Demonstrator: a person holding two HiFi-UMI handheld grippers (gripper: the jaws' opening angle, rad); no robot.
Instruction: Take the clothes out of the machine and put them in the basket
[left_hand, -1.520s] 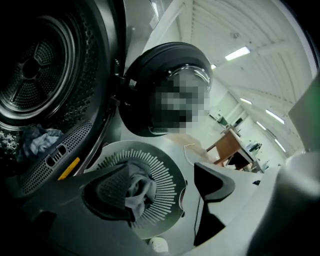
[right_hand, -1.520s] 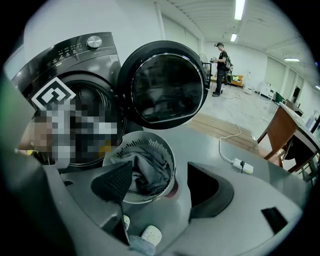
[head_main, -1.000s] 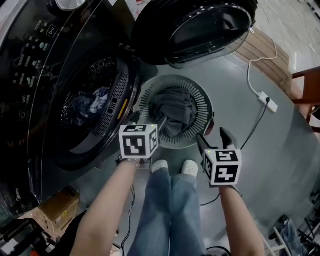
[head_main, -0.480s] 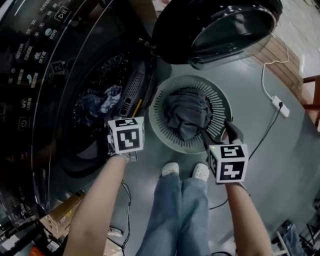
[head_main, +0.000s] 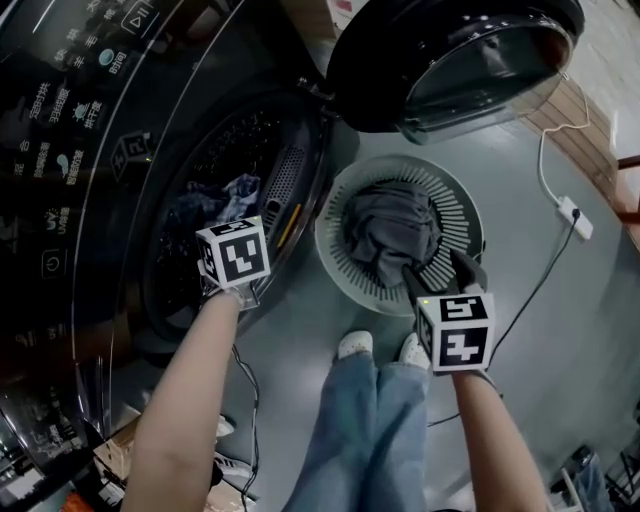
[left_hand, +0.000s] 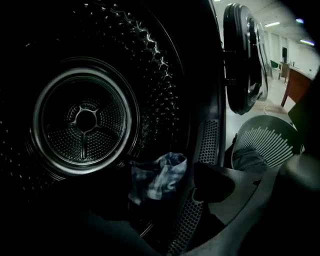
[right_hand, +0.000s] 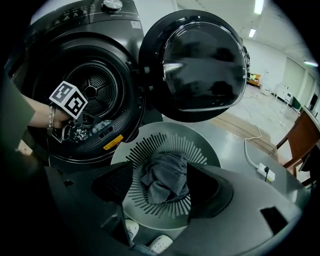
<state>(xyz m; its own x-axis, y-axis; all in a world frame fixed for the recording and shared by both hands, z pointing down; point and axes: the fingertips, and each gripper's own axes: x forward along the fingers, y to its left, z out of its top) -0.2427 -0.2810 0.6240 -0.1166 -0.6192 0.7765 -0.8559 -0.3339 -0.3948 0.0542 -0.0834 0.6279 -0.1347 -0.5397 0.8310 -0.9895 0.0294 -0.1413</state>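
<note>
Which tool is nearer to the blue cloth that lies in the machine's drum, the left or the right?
Left. The left tool is at the drum's mouth, just in front of the blue cloth; the right tool hangs over the basket outside.

Head view looks steeply down over the basket (head_main: 465, 215); both gripper views share it, the left facing into the machine (left_hand: 85, 120) beside it.

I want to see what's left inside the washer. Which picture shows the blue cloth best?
The left gripper view: the blue cloth lies close, straight ahead in the drum. The head view shows it small and dark; the right gripper view shows only a faraway scrap.
</note>
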